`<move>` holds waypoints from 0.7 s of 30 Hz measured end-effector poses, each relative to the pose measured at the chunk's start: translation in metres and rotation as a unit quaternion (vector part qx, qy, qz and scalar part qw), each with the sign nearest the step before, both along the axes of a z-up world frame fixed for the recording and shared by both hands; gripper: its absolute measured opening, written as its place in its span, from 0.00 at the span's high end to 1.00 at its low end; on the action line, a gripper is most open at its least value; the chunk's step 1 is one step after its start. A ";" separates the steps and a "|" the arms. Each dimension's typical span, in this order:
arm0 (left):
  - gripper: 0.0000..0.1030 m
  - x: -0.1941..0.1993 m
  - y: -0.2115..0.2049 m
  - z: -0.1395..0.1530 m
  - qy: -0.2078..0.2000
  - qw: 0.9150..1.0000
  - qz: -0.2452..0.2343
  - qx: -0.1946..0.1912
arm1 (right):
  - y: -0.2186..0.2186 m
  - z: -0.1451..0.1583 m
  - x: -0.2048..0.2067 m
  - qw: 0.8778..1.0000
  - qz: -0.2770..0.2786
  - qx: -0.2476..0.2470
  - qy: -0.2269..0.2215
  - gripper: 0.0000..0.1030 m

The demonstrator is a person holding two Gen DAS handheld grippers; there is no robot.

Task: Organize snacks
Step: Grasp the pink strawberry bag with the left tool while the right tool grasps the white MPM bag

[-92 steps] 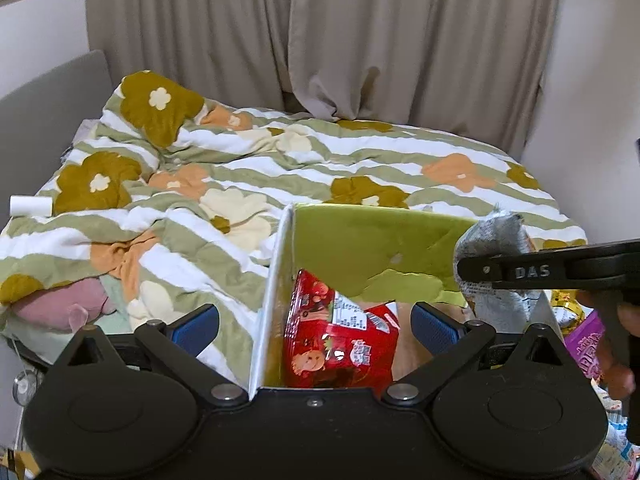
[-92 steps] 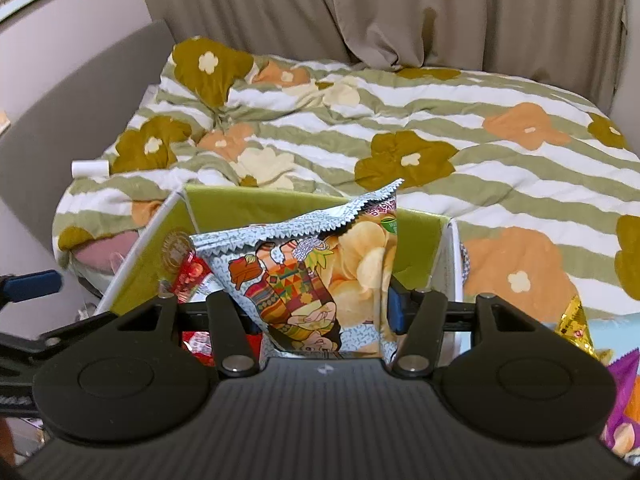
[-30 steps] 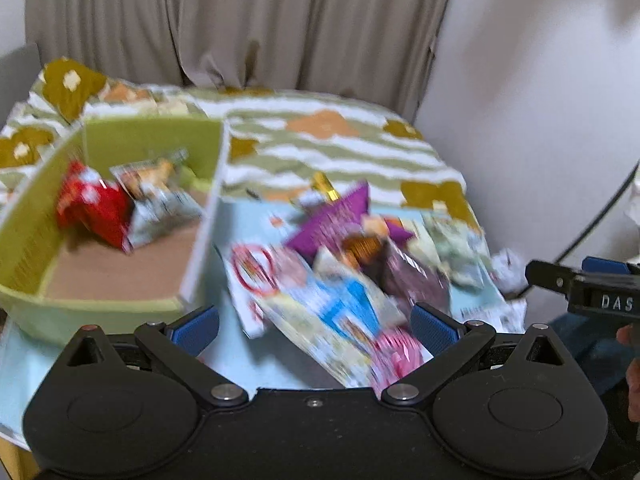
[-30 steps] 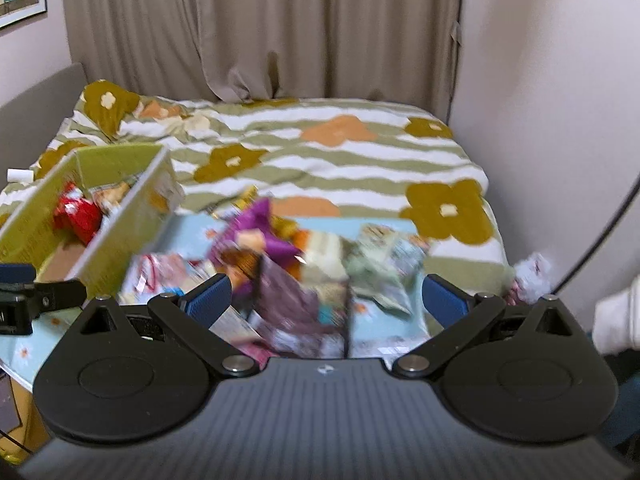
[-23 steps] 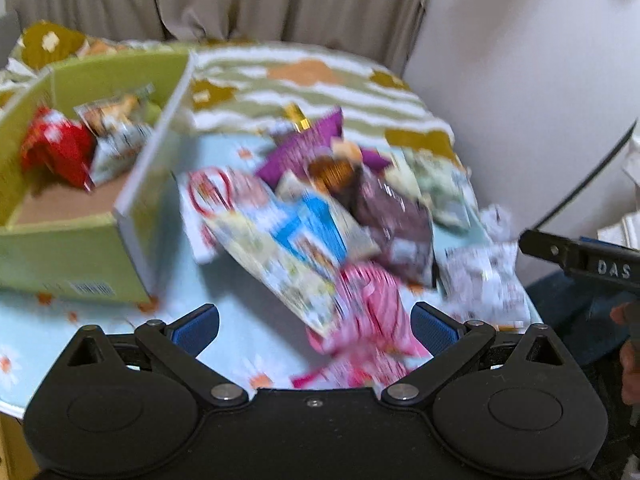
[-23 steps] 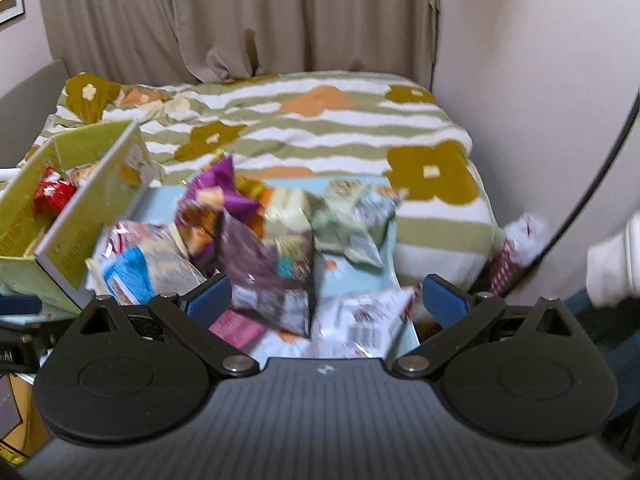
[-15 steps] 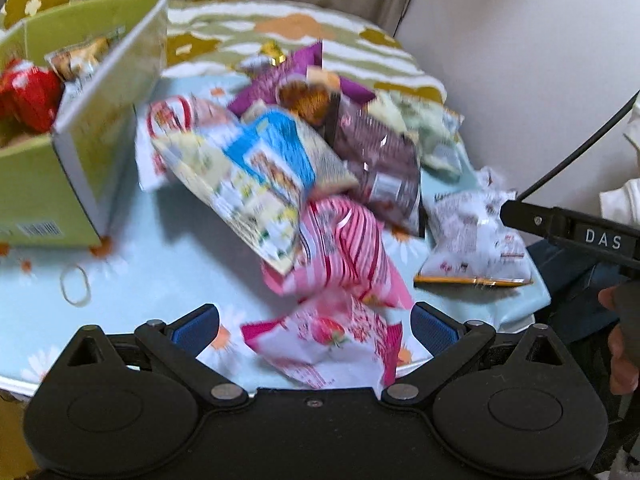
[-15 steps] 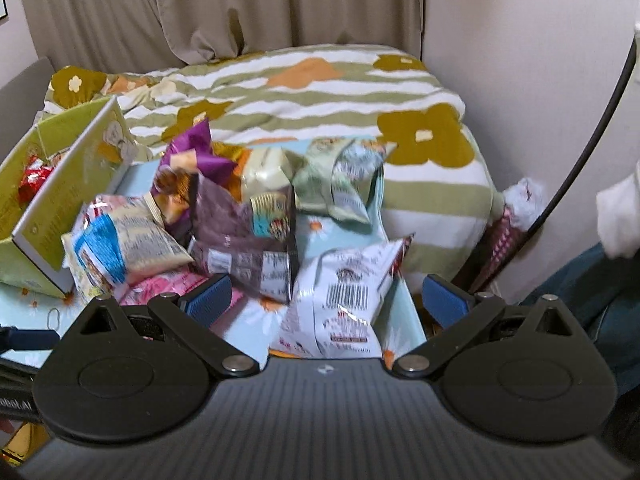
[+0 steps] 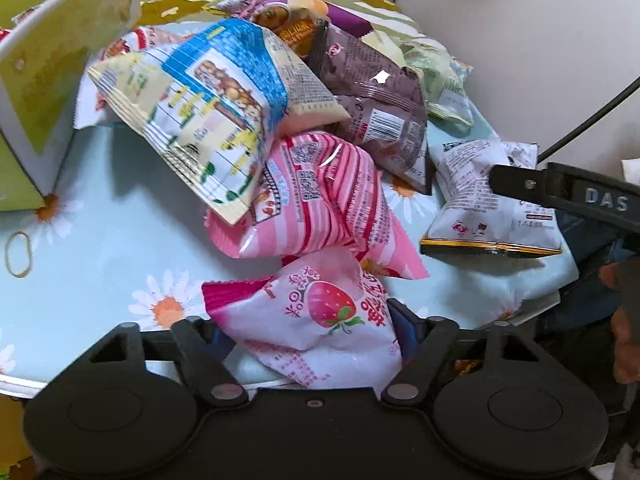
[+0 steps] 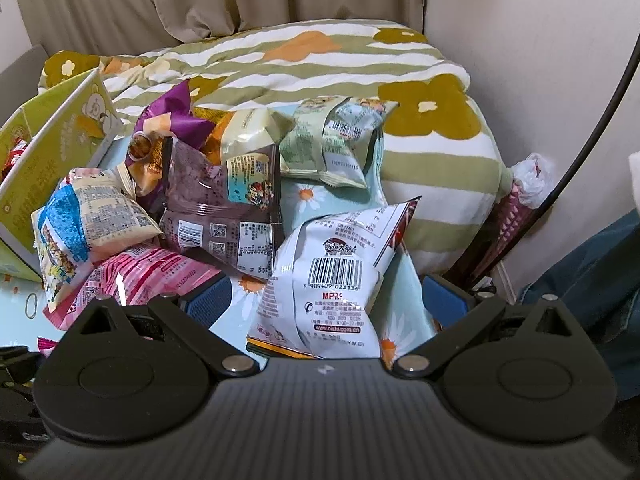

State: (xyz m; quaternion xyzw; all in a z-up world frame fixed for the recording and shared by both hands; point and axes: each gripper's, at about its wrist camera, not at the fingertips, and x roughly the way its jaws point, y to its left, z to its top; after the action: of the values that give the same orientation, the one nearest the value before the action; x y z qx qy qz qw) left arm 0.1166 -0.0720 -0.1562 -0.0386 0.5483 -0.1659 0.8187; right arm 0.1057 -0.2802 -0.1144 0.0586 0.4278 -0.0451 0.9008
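Note:
A pile of snack bags lies on a light-blue daisy tablecloth [image 9: 120, 248]. My left gripper [image 9: 308, 332] has closed on a pink-and-white strawberry bag [image 9: 316, 320] at the table's near edge. Behind it lie a pink striped bag [image 9: 316, 196], a blue-and-cream bag [image 9: 208, 96] and a brown bag [image 9: 376, 96]. My right gripper [image 10: 324, 304] is open around a white barcode bag [image 10: 332, 276], its jaws wide on either side; that bag also shows in the left wrist view [image 9: 492, 204]. The green box [image 9: 52, 64] stands at the left.
A pale green bag [image 10: 332, 140] and a purple bag [image 10: 172, 116] lie at the back of the pile. A rubber band [image 9: 18, 248] lies on the cloth at left. A flowered quilt [image 10: 320, 68] covers the bed behind. A wall and a black cable [image 10: 592, 120] are at right.
Both grippers moved from the green box to the snack pile and came down low. The left jaws narrowed onto the strawberry bag. The right gripper released the chip bag into the box earlier and stands open.

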 end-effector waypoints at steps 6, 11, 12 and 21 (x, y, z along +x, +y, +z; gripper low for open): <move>0.34 0.000 0.000 -0.001 -0.007 1.000 -0.006 -0.002 | 0.003 -0.010 0.007 1.000 0.006 0.005 0.008 0.00; 0.38 -0.001 0.005 0.002 -0.009 1.000 -0.003 -0.004 | 0.003 -0.018 0.015 1.000 0.005 0.010 0.013 0.00; 0.39 -0.002 0.007 0.003 -0.010 1.000 -0.003 -0.003 | 0.003 -0.020 0.017 1.000 0.004 0.012 0.014 0.00; 0.44 -0.007 0.014 0.006 -0.017 1.000 0.004 -0.006 | 0.001 -0.039 0.032 0.999 -0.002 0.033 0.037 0.07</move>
State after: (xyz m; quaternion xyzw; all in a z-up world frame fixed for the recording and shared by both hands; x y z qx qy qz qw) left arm 0.1091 -0.0584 -0.1498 -0.0424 0.5331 -0.1668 0.8284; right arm 0.1375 -0.2792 -0.1532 0.0875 0.4617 -0.0348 0.8820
